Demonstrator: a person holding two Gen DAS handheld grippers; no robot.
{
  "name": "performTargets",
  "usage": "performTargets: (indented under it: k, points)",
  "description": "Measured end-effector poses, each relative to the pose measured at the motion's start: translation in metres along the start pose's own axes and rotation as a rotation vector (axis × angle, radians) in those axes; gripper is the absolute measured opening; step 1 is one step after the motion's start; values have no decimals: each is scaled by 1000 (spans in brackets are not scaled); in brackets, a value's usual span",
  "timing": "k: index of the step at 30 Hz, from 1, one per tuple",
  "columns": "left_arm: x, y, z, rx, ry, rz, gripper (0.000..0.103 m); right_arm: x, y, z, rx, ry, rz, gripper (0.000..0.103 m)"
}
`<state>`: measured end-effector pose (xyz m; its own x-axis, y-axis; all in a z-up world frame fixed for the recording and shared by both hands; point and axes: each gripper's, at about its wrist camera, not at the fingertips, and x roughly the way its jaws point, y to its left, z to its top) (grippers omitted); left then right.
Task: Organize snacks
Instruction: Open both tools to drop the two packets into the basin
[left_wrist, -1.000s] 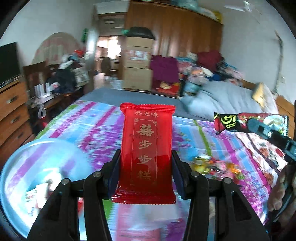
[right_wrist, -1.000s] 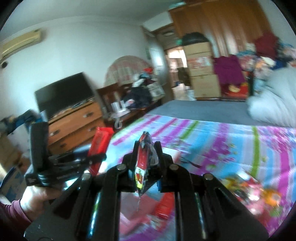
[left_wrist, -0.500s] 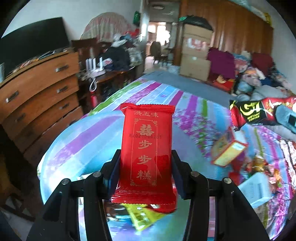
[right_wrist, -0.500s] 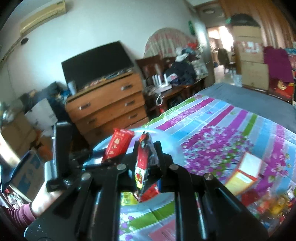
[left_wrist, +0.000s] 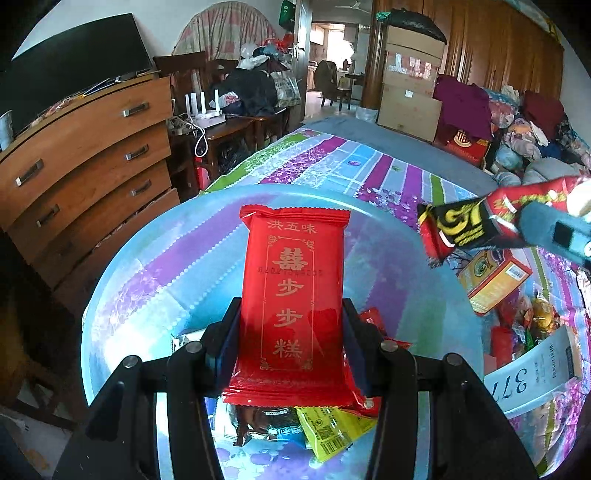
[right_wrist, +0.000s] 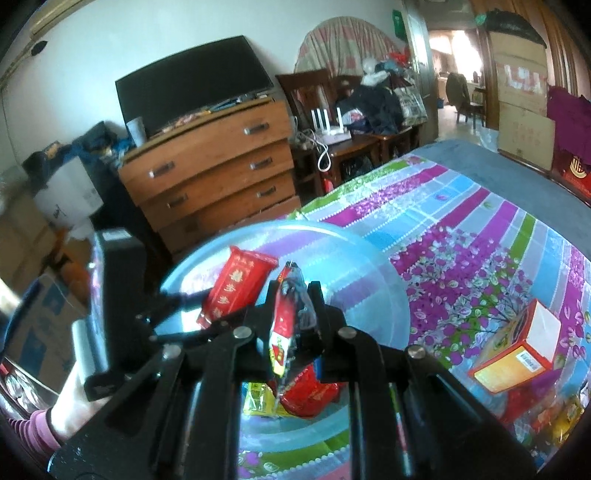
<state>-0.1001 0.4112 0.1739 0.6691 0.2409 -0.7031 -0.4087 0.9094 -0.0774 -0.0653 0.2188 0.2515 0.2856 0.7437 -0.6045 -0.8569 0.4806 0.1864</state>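
Both grippers have moved from over the striped bedspread (left_wrist: 384, 173) to above the clear round bowl (left_wrist: 155, 266).

At left, the left gripper (left_wrist: 291, 332) clamps a red snack packet (left_wrist: 293, 291) upright, flat face to the camera, over the bowl's wrappers, including a yellow packet (left_wrist: 332, 428). To its right, the right gripper (right_wrist: 291, 314) is closed narrow on a red-and-black sachet (right_wrist: 286, 321), held edge-on. An orange box (right_wrist: 517, 350) lies on the bedspread just beside the bowl.

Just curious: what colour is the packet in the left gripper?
Red with gold lettering; clearest in the left wrist view.
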Motion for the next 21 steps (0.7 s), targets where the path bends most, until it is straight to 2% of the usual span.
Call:
performTargets:
  k: [21]
  points:
    - [6,-3,1,25,16,-1,52,16,0,-3,0,32,-15,15]
